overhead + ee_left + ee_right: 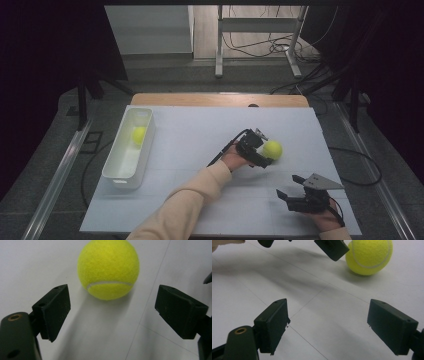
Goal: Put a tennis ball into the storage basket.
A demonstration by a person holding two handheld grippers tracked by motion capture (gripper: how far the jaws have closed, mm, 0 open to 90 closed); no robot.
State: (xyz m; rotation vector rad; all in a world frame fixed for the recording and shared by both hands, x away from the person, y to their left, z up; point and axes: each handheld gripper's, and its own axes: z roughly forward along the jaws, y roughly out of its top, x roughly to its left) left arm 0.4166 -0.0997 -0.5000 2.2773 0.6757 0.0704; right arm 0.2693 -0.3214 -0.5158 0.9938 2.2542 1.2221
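Yellow felt marks the tennis ball point(272, 149) you are reaching for: it sits on the white table cover point(200, 145), just ahead of your left gripper point(263, 156). From the left gripper view the ball point(108, 269) lies beyond the two black pads point(53, 311), centred on the gap between them but not yet inside it, with bare cover showing between pads and ball. Your left jaws stand apart, wider than the ball, and nothing touches them.

Your right gripper point(287, 196) rests nearer to you and to the right of the left one, well short of the ball. Its jaws are spread wide too, with nothing between them but the cover. In the right gripper view the ball point(369, 256) sits far ahead and to the right of that gripper's jaws, and one pad of your left gripper point(332, 249) hangs just beside the ball.

Far off to the left of both grippers stands a white bin point(116, 170), long side running away from you. A second yellow ball point(139, 135) lies inside it, towards its far end.
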